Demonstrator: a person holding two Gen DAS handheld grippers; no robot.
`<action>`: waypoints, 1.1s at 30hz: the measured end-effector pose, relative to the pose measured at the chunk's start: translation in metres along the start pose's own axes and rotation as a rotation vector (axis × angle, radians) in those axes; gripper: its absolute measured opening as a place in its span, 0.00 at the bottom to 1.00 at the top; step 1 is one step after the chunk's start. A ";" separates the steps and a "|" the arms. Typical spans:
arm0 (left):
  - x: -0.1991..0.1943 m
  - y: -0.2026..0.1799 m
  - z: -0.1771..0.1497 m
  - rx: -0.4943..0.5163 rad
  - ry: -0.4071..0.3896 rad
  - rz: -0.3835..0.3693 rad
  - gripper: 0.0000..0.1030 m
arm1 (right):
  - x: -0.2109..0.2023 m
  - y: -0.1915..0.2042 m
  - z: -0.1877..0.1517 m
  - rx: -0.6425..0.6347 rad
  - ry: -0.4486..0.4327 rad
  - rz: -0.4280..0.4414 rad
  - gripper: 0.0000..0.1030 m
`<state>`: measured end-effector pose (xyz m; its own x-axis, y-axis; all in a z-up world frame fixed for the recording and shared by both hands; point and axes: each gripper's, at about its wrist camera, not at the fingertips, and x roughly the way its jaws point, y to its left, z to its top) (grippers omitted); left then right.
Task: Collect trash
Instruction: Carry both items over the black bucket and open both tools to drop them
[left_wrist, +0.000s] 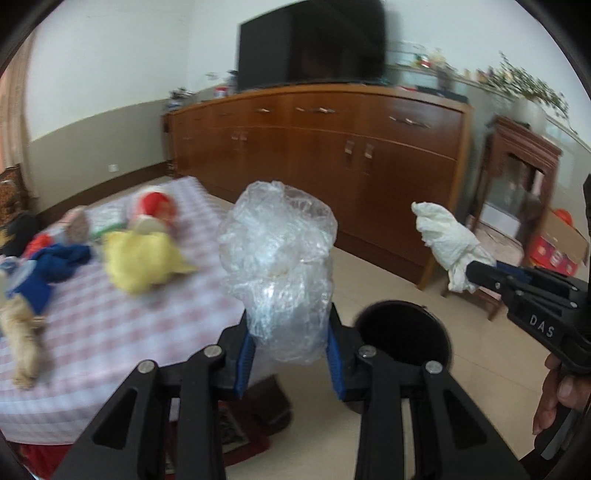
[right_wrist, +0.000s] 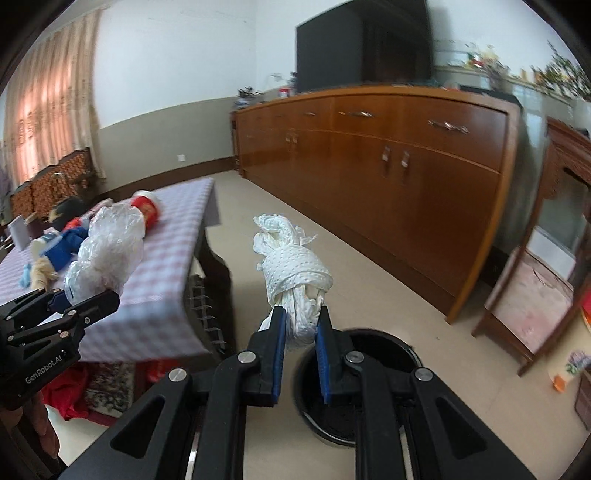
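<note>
The clear plastic bag (left_wrist: 279, 273) is sitting crumpled up in the left gripper (left_wrist: 291, 350), and the blue pads are squeezing it from both sides. It is looking shiny, wrinkly and puffy, like a ball of wrap. The white paper towel (right_wrist: 295, 273) is sitting in the right gripper (right_wrist: 301, 332), and those pads are pinching its lower end tight. The towel is looking twisted and bumpy, with a loose end sticking up.

Both pieces of trash are hanging in the air above the floor, just past the edge of the table (right_wrist: 173, 266). A round black trash bin (right_wrist: 354, 391) is waiting on the floor right below the right gripper, and it is showing beside the left gripper too.

So the picking up is looking done for these two pieces. I think the dropping is what is left, because both are still clamped and not yet in the bin.

On the checked tablecloth, a yellow cloth (left_wrist: 144, 258), a blue cloth (left_wrist: 55, 266) and a red and white cup (right_wrist: 147, 206) are lying about. I cannot tell whether any of them is trash.
</note>
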<state>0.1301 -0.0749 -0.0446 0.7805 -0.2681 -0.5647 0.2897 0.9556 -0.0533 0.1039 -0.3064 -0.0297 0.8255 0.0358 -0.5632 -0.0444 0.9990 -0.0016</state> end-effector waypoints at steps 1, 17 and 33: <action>0.005 -0.009 -0.002 0.009 0.010 -0.019 0.34 | 0.000 -0.008 -0.003 0.006 0.007 -0.010 0.16; 0.100 -0.099 -0.016 0.113 0.160 -0.192 0.34 | 0.052 -0.102 -0.056 0.050 0.137 -0.025 0.16; 0.183 -0.108 -0.052 0.114 0.369 -0.251 0.76 | 0.143 -0.150 -0.089 0.027 0.347 -0.009 0.73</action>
<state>0.2125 -0.2205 -0.1851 0.4346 -0.4084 -0.8027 0.5198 0.8416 -0.1468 0.1786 -0.4531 -0.1837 0.5849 0.0201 -0.8108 -0.0190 0.9998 0.0110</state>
